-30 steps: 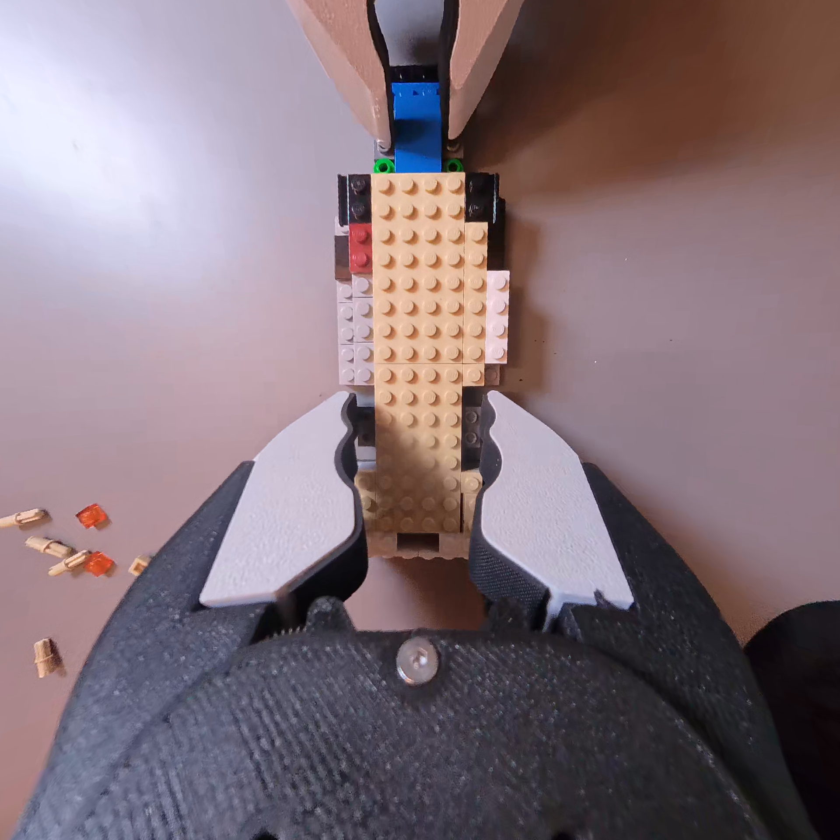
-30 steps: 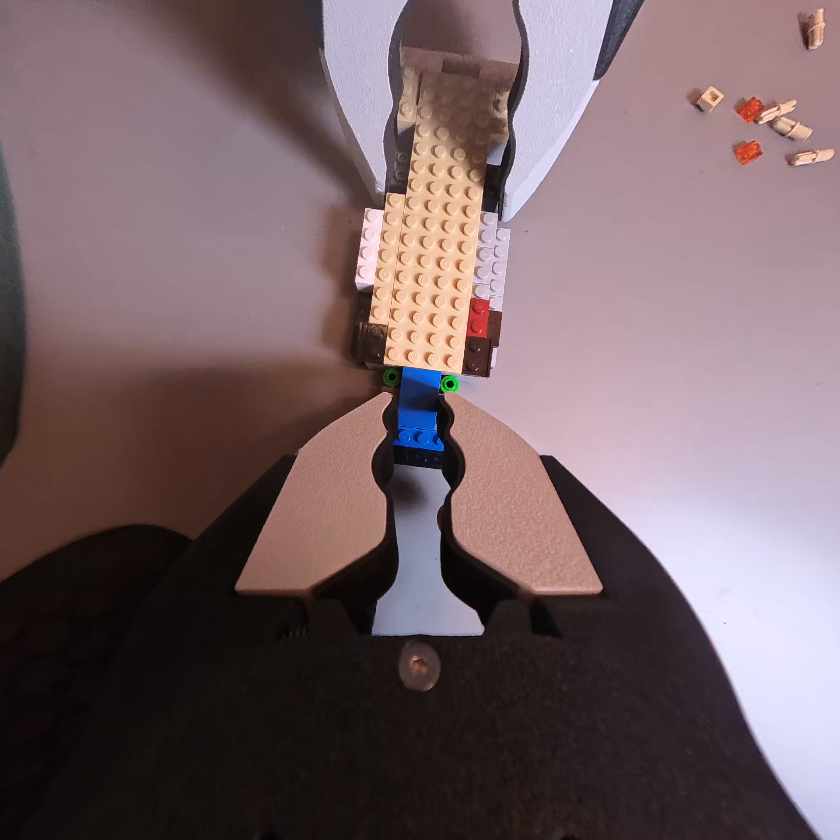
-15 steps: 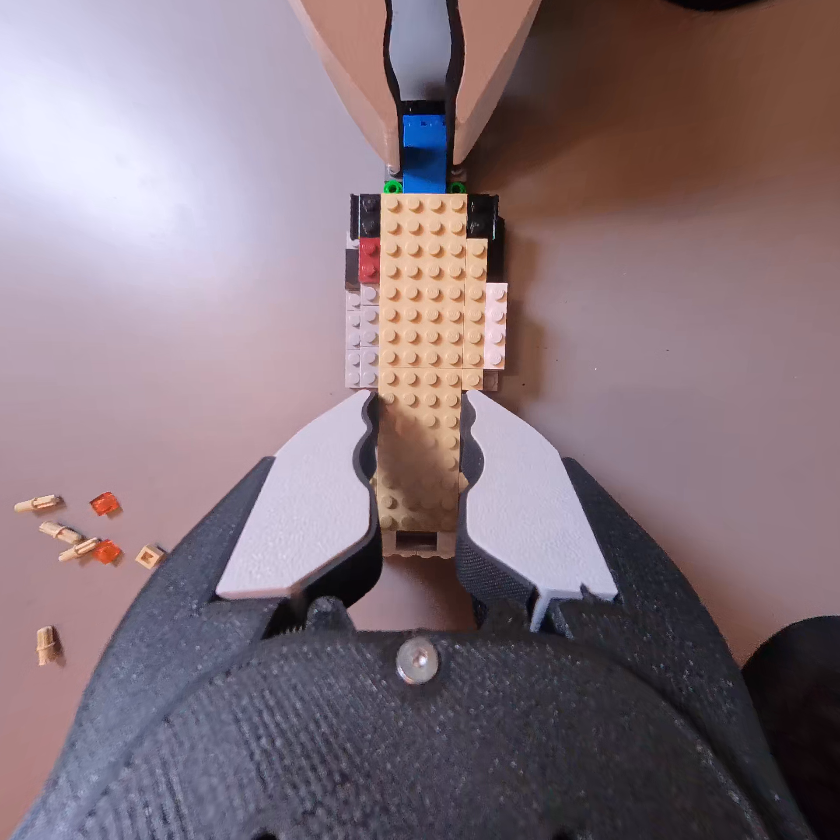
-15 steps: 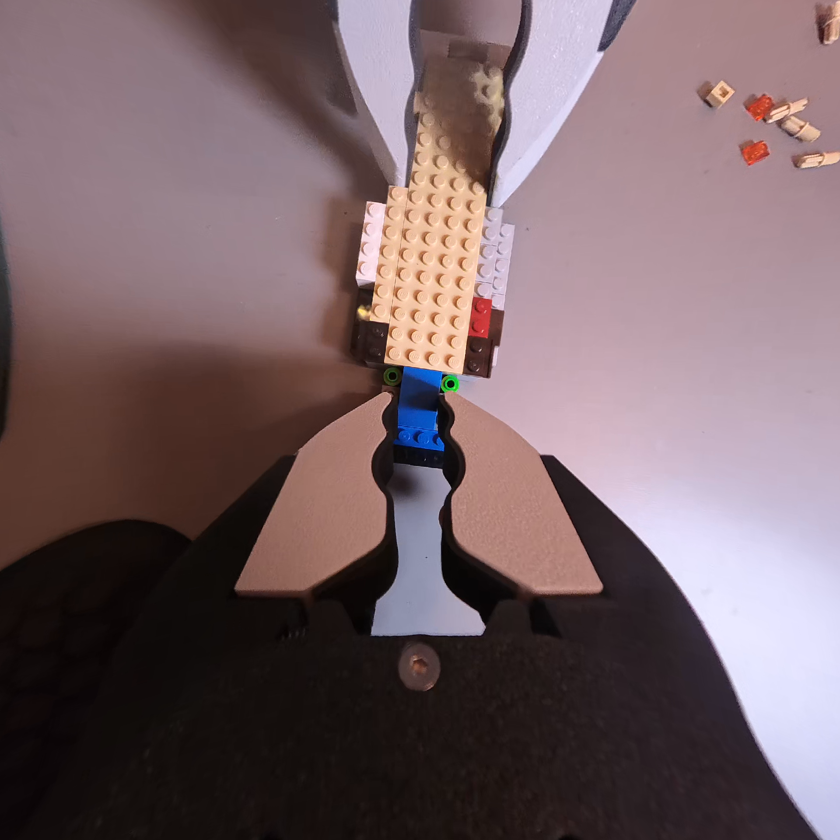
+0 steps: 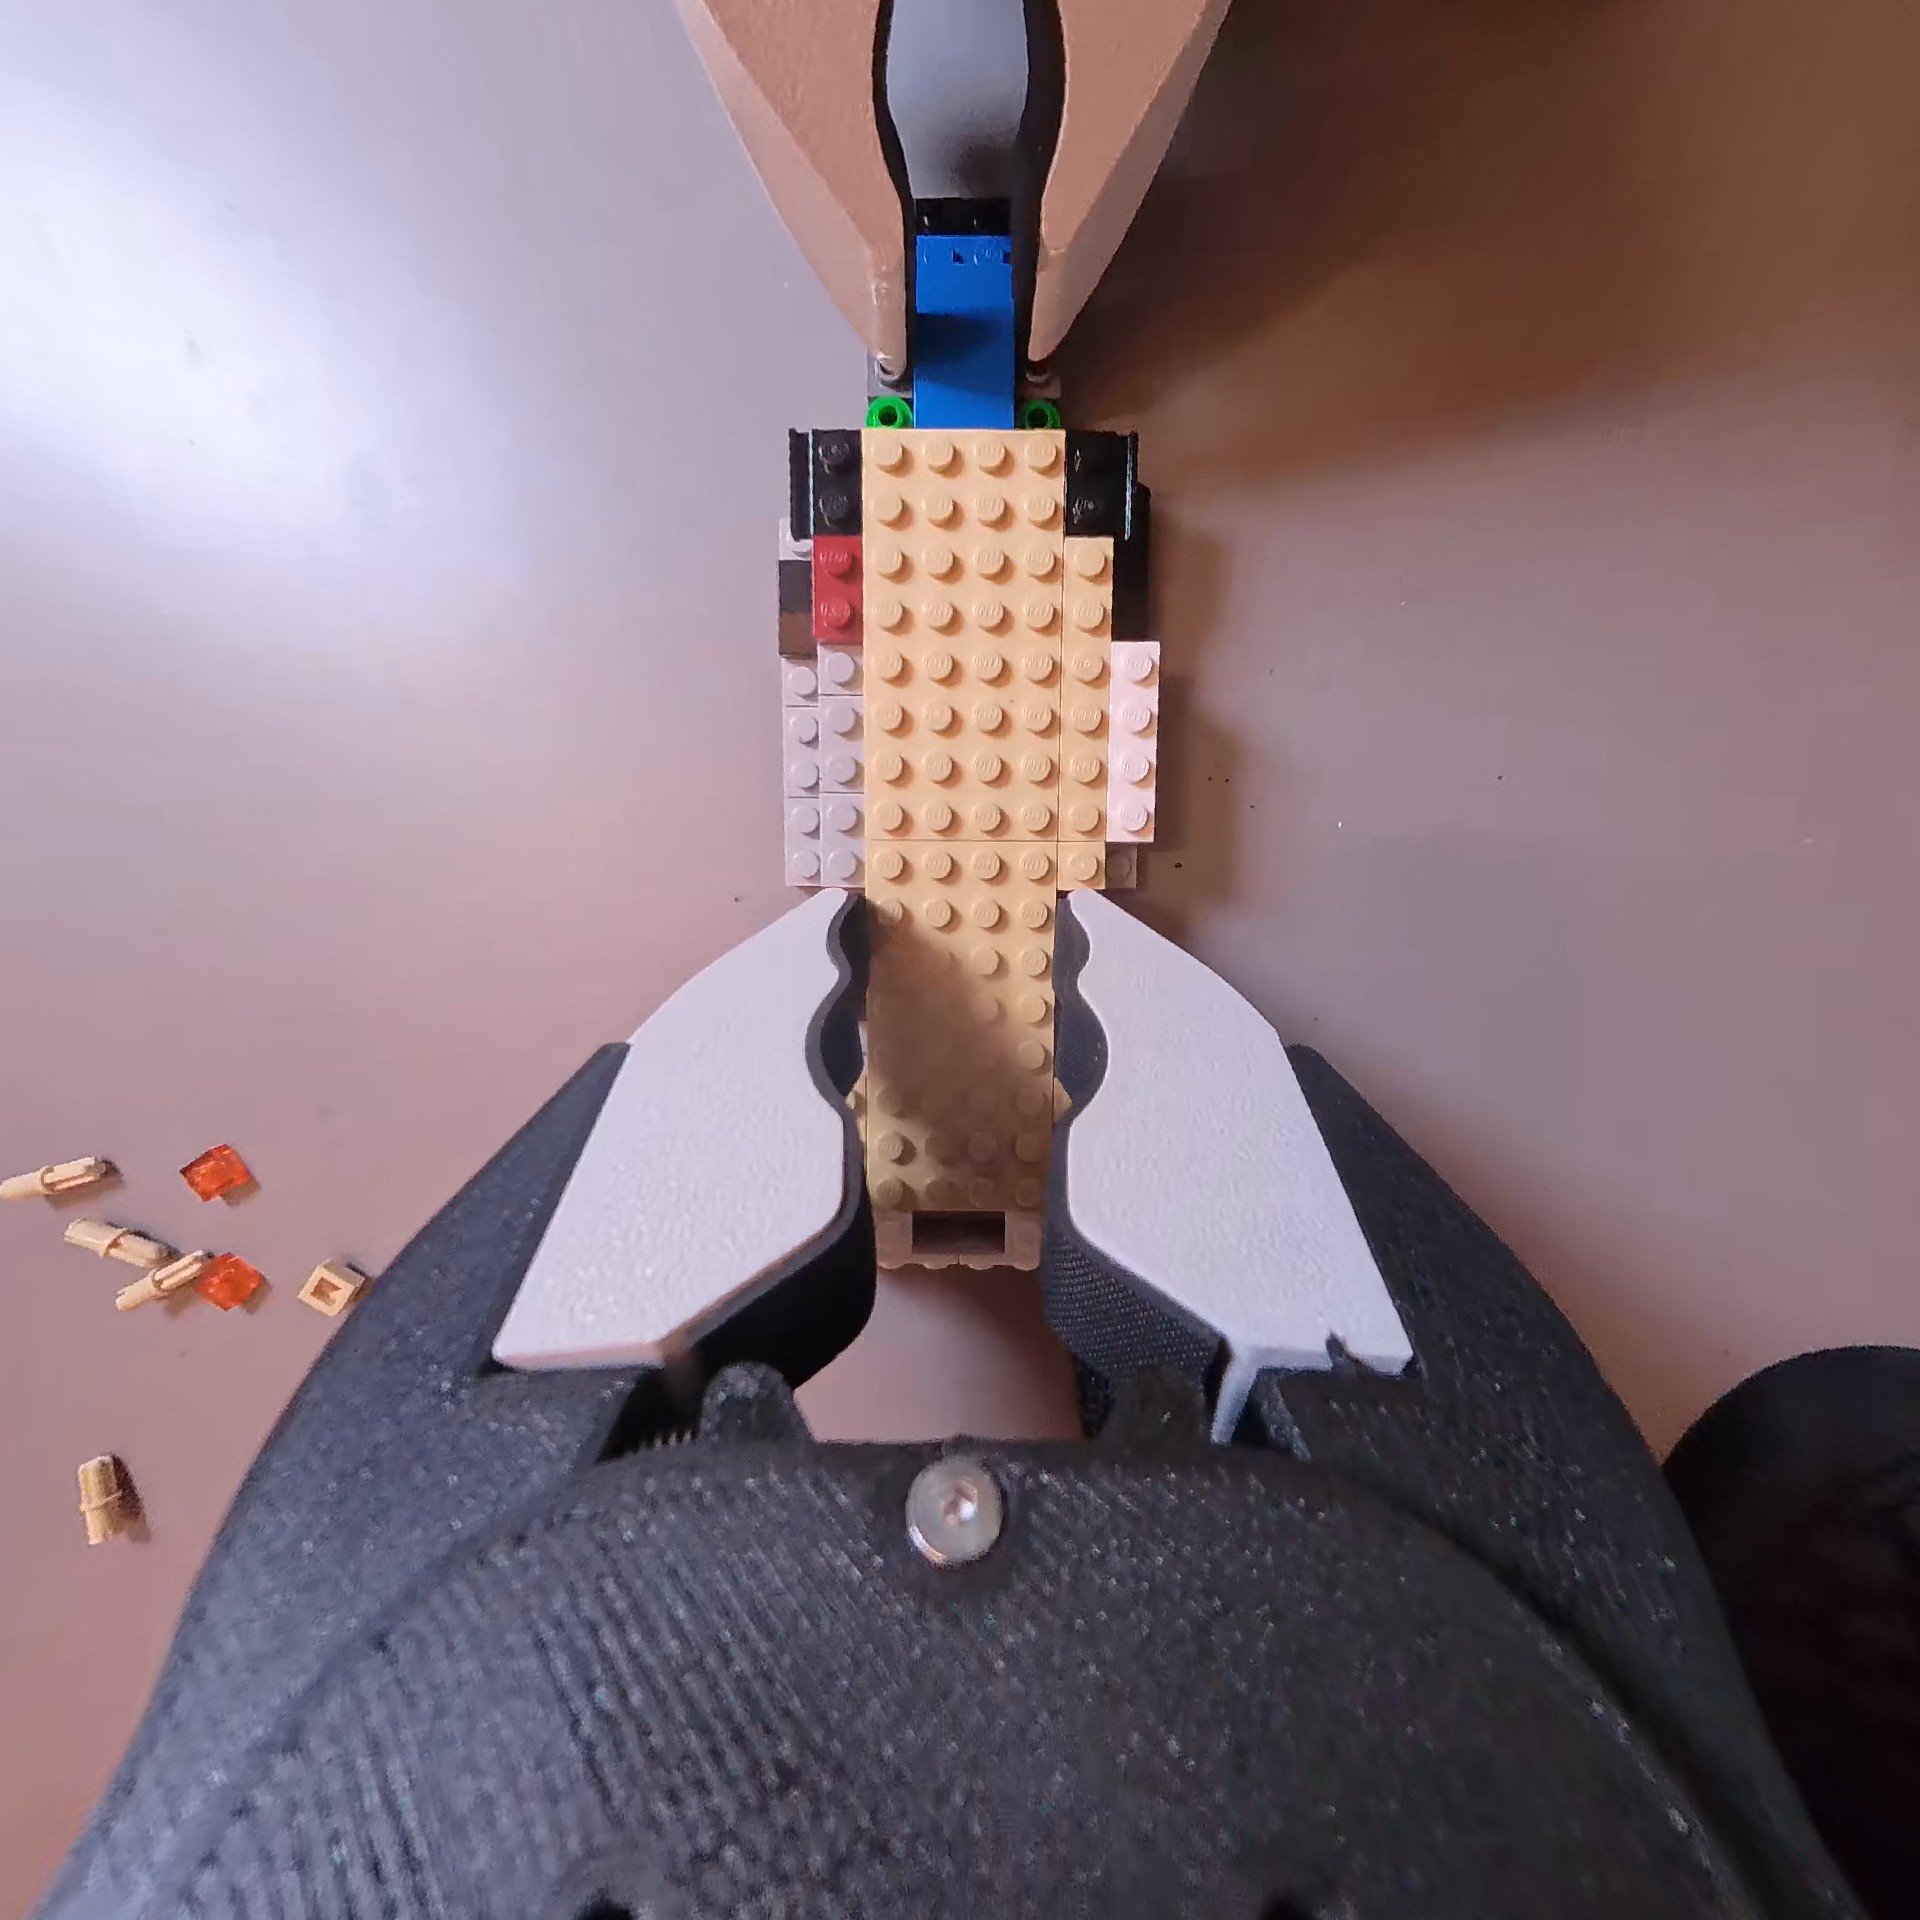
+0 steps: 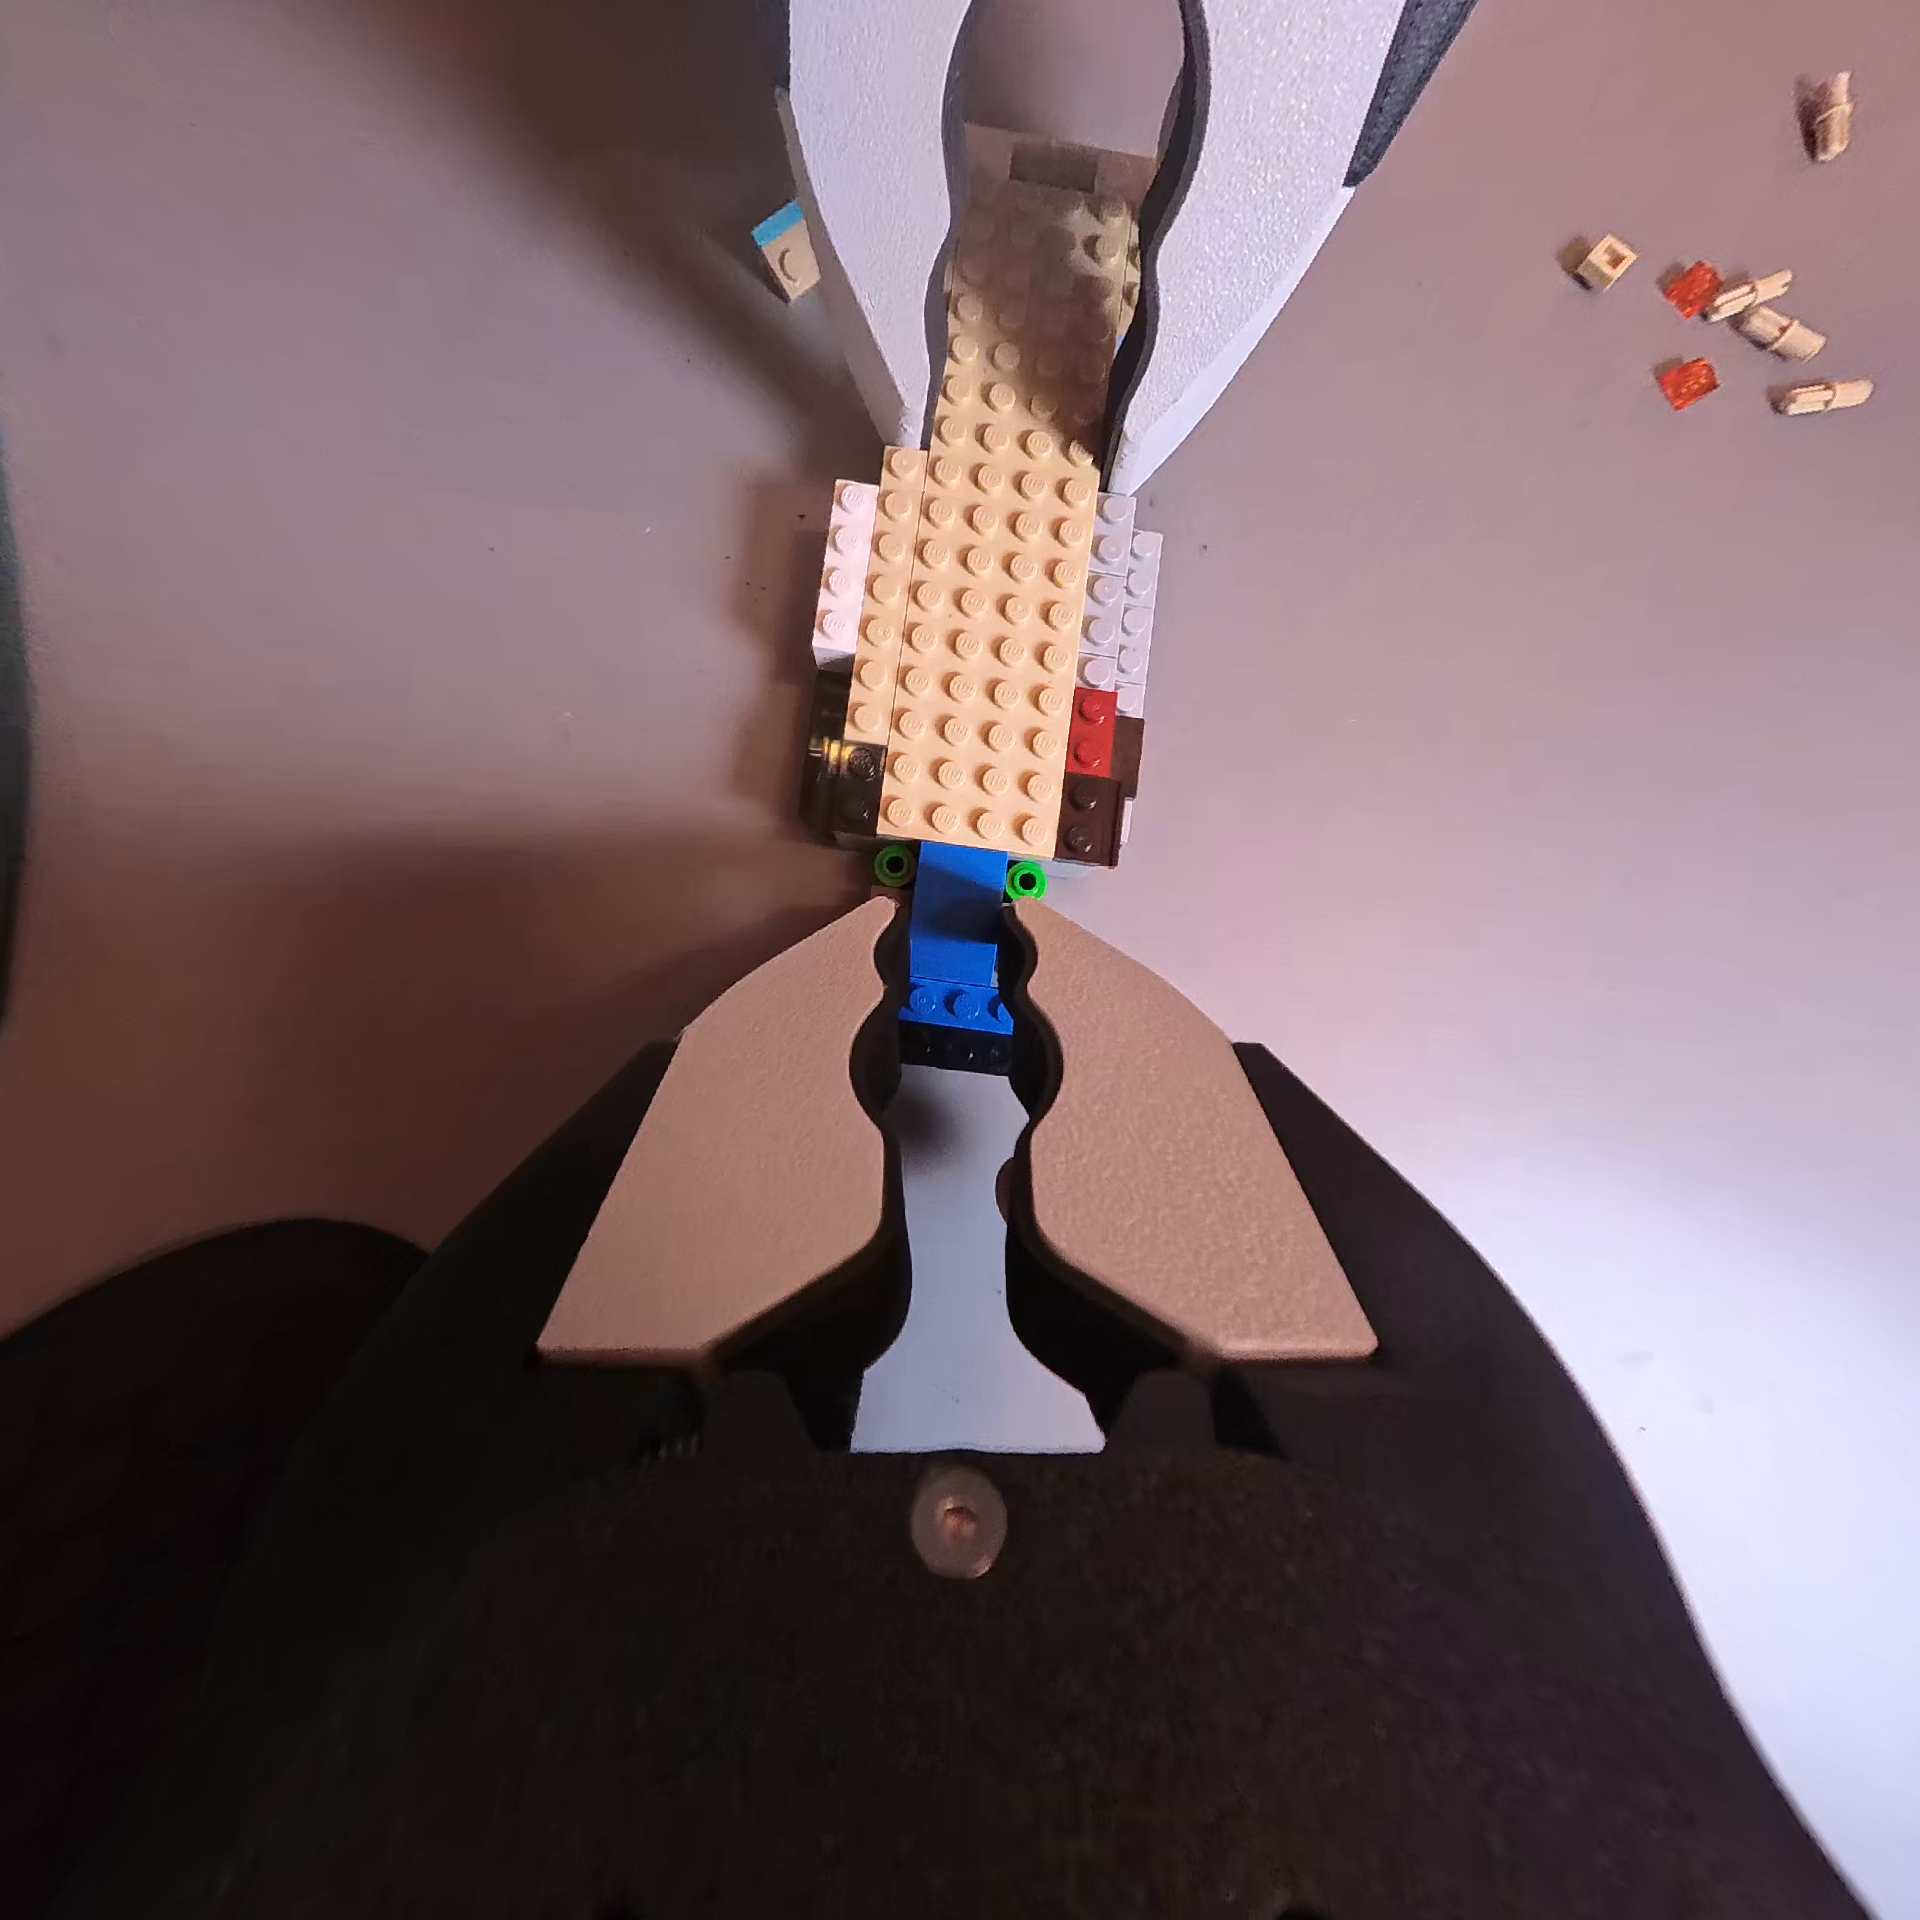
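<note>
Plain brownish-grey counter [image 5: 364,623] fills both wrist views, smooth and glossy under the light, and none of its edges or corners comes into view. Lying flat on it is a long brick model [image 5: 971,665] with a tan studded top, flanked by light grey, white, red and black bricks, and ending in a narrow blue piece [image 5: 964,343] with a small green stud on either side. The left gripper [image 5: 961,914], with pale grey fingers, is closed on the model's narrow tan end, its dark pads pressed against both long sides. The right gripper [image 6: 951,920], with tan-brown fingers, faces it from the opposite end and is closed on the blue piece, its pads tight against both sides. Off to the left gripper's left, well apart from the model, lies a scatter of small loose parts: tan pegs [image 5: 57,1179], two clear orange tiles [image 5: 218,1174] and a small tan square piece [image 5: 330,1288]. In the right wrist view a small brick with a light blue top [image 6: 787,249] sits just beside the outer face of one grey finger.
</note>
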The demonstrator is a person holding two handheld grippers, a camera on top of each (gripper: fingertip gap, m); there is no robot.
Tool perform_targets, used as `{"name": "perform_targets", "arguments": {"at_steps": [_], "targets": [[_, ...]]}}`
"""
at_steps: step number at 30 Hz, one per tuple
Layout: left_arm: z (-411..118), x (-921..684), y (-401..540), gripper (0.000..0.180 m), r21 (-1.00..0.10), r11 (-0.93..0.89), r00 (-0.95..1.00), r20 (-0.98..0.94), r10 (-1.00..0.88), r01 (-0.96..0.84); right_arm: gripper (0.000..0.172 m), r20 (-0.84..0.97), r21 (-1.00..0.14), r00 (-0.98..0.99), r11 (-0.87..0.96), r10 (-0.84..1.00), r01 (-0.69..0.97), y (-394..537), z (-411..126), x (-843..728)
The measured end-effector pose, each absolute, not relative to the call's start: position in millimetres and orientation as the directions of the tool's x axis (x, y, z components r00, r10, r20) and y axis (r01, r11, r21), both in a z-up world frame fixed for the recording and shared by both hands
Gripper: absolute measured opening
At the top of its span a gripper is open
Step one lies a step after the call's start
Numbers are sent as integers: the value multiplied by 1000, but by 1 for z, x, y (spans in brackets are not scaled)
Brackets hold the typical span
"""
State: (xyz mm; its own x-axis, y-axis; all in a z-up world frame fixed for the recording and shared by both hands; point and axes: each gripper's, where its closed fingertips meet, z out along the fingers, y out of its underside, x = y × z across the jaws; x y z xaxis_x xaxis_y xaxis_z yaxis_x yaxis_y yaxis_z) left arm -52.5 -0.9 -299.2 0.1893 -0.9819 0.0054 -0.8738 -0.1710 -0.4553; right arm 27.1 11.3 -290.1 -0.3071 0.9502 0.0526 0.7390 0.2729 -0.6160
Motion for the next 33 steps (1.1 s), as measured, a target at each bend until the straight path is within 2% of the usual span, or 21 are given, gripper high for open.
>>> {"name": "perform_targets", "arguments": {"at_steps": [13,14,16,21,22,23,25,33], "targets": [[-299,-54,0,35,-406,-195,204,22,-979,-893,14,311,-709,-267,410,912,574,10,-283,27],[-300,-54,1,35,-399,-225,231,35,-972,-889,0,312,-744,-257,403,915,533,7,-276,25],[-300,-55,0,35,-403,-193,197,31,-980,-895,0,318,-761,-249,403,915,508,8,-266,26],[-299,-55,-4,35,-397,-173,177,27,-984,-901,2,172,-736,-218,273,961,619,12,-276,31],[-299,-55,-4,35,-402,-176,181,26,-983,-898,14,114,-722,-215,230,970,653,12,-281,32],[-299,-55,-4,35,-407,-179,185,25,-982,-896,18,63,-709,-217,196,974,677,11,-285,32],[-299,-55,-4,35,-414,-185,192,23,-981,-892,18,-1,-693,-219,157,976,704,10,-289,31],[-300,-54,-5,35,-425,-218,224,38,-974,-878,16,6,-565,-243,204,970,800,11,-291,28]]}}
